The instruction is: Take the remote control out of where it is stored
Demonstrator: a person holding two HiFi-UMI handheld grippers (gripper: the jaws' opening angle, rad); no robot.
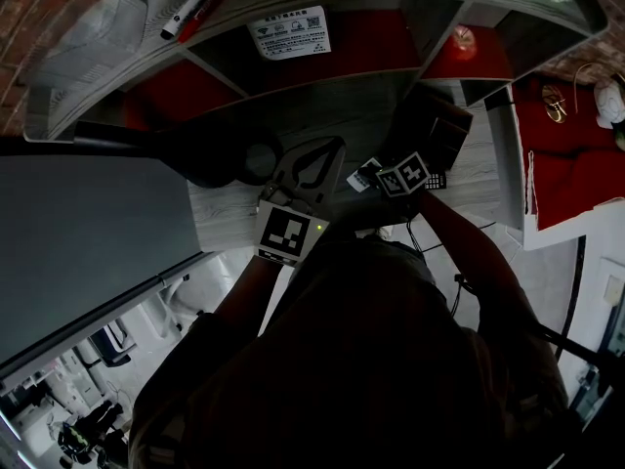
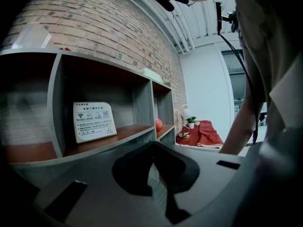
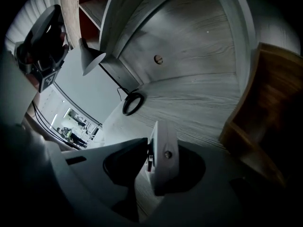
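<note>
The white remote control (image 3: 163, 160) stands edge-on between my right gripper's (image 3: 157, 157) jaws, which are shut on it, above the pale wood-grain desk (image 3: 189, 103). A dark wooden box (image 3: 265, 112) lies open just to the right of it. From the head view, the right gripper's marker cube (image 1: 405, 176) hovers in front of that dark box (image 1: 437, 130), and a bit of the remote (image 1: 364, 177) shows beside the cube. My left gripper (image 1: 327, 154) rests to the left over the desk. Its jaws (image 2: 154, 146) meet at the tips with nothing in them.
A grey shelf unit with red-brown boards (image 2: 118, 136) stands behind the desk, holding a white printed card (image 2: 94, 122) and a red round object (image 2: 159, 124). A black cable ring (image 3: 133, 103) lies on the desk. A red-draped table (image 1: 571, 154) is at the right.
</note>
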